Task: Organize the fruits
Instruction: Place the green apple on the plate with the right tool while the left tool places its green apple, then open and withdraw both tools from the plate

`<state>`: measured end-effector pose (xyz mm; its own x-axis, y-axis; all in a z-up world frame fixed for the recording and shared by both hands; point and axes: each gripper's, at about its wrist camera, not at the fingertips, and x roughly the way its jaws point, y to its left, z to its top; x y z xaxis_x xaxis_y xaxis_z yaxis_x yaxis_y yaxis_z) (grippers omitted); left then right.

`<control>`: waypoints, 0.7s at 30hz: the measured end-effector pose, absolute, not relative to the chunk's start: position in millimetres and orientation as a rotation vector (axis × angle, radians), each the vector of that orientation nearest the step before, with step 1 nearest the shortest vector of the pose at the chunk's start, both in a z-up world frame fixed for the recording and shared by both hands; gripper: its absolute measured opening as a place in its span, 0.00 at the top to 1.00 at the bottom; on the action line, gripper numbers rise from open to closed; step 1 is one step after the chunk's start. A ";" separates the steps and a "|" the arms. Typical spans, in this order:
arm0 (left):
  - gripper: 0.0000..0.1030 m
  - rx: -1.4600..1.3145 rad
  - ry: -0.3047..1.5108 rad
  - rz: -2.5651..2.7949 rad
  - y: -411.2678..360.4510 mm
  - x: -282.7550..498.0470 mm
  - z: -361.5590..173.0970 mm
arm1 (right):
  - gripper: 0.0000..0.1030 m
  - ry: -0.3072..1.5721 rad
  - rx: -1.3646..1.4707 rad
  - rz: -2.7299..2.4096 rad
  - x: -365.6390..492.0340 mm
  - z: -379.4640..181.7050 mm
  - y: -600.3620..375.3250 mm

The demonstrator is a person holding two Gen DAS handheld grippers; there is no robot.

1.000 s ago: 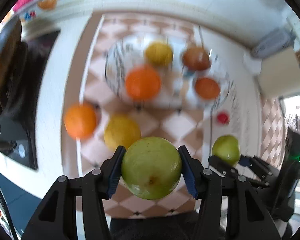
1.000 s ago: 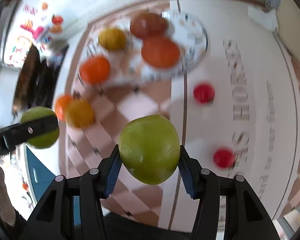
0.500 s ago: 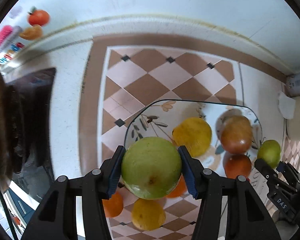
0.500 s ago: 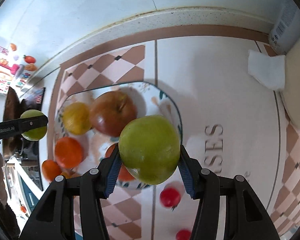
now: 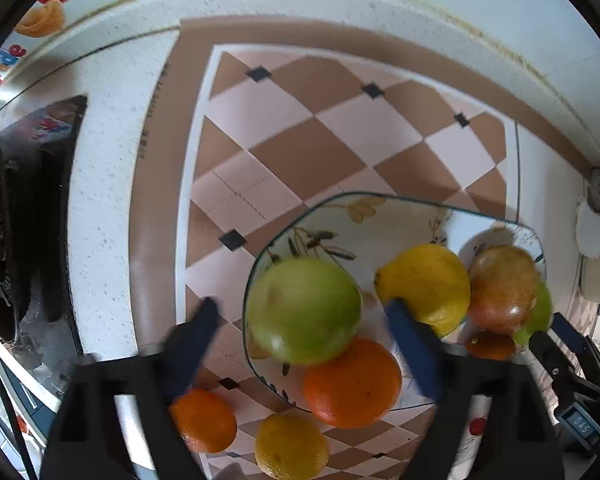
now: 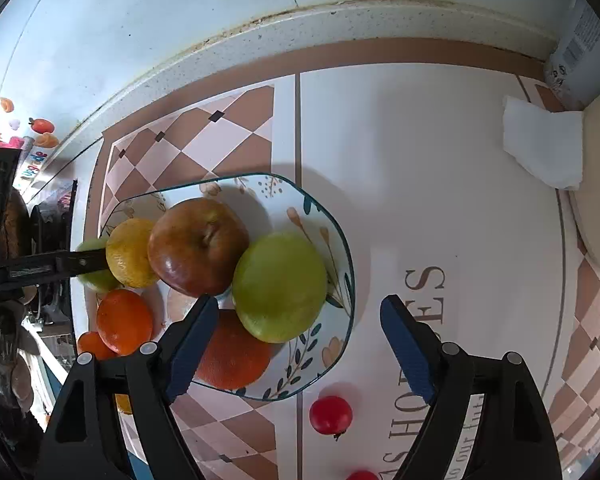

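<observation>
A flowered glass plate [image 5: 496, 222] [image 6: 342, 236] holds a lemon [image 5: 426, 288], a red-brown apple [image 6: 198, 246] and two oranges [image 5: 352, 382] [image 6: 236, 354]. My left gripper [image 5: 303, 306] points down over the plate's left part. Its jaws are opening, and a slightly blurred green apple [image 5: 304, 310] sits between the blue pads, clear of both. My right gripper [image 6: 298, 300] hangs over the plate's right side, its jaws also opening. A second green apple [image 6: 280, 292] lies free between them, against the red-brown apple.
An orange [image 5: 204, 420] and a lemon [image 5: 292, 446] lie on the checkered mat beside the plate. Two small red tomatoes [image 6: 331, 414] [image 6: 362, 475] sit on the white mat. A tissue [image 6: 544, 148] and a container [image 6: 584, 36] stand at the back right. A dark stove [image 5: 24, 240] is at the left.
Both grippers travelled from the loose fruit to above the plate. Both pairs of jaws then spread, and the two green apples they gripped now sit free of the pads.
</observation>
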<state>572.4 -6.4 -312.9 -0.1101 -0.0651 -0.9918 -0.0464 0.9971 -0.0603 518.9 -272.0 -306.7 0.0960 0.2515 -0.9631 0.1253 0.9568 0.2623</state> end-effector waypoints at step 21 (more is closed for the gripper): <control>0.10 0.057 1.477 0.047 -17.2 449.3 -245.9 | 0.11 1.438 0.103 0.003 430.9 -264.9 -219.9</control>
